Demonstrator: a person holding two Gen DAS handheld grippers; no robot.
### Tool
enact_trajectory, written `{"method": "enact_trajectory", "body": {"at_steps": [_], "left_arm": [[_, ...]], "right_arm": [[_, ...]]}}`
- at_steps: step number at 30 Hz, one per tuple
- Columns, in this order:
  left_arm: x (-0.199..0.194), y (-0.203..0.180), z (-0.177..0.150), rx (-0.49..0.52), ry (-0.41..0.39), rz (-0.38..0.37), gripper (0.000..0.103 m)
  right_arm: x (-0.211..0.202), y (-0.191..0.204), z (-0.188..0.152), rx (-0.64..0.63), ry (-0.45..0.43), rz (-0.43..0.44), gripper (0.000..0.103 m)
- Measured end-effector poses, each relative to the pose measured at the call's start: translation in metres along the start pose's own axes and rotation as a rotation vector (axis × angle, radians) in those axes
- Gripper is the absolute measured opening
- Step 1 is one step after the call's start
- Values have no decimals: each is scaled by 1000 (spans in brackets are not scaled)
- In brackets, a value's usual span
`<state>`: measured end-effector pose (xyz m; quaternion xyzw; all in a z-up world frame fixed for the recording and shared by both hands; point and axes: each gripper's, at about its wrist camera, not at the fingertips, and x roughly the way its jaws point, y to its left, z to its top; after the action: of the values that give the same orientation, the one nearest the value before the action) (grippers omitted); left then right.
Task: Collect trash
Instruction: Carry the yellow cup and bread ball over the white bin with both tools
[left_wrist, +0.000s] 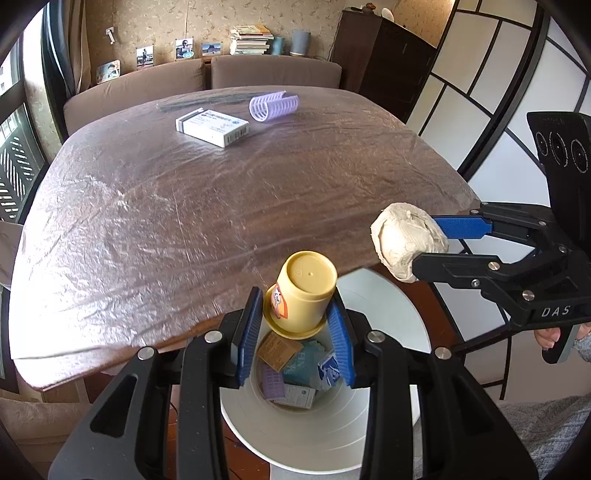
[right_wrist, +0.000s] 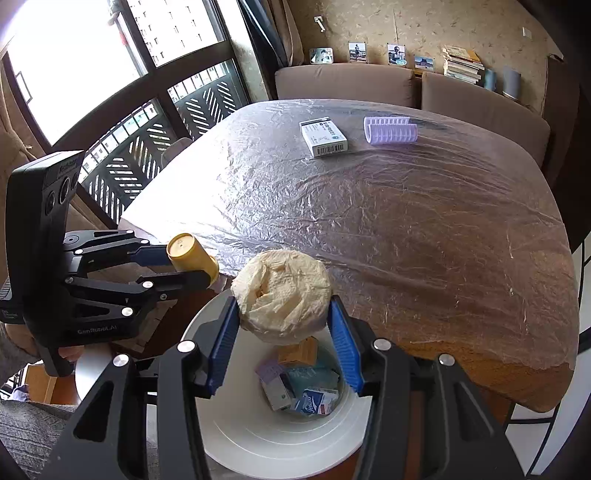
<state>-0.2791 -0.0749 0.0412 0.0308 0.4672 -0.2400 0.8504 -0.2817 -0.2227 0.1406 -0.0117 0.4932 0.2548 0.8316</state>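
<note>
My left gripper (left_wrist: 297, 321) is shut on a yellow cup (left_wrist: 301, 293), held upside down above the white trash bin (left_wrist: 391, 314). My right gripper (right_wrist: 282, 325) is shut on a crumpled paper ball (right_wrist: 284, 291), held over the same bin (right_wrist: 258, 435). The bin holds several discarded boxes and packets (right_wrist: 299, 384). In the left wrist view the right gripper (left_wrist: 430, 242) with the paper ball (left_wrist: 404, 240) hangs to the right. In the right wrist view the left gripper (right_wrist: 186, 264) with the cup (right_wrist: 190, 256) is to the left.
A table under clear plastic film (left_wrist: 221, 206) stands beyond the bin. A white medicine box (left_wrist: 212, 126) and a purple hair roller (left_wrist: 273, 105) lie at its far side. Brown sofas (left_wrist: 273, 72) stand behind. A window (right_wrist: 110, 74) is to the left.
</note>
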Motion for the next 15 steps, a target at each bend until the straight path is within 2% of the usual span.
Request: {"method": "enact_trajectory", "body": {"at_steps": [15], "left_arm": [[19, -16, -27, 43, 93, -3, 37]], "right_arm": [[14, 0, -33, -20, 104, 0, 48]]}}
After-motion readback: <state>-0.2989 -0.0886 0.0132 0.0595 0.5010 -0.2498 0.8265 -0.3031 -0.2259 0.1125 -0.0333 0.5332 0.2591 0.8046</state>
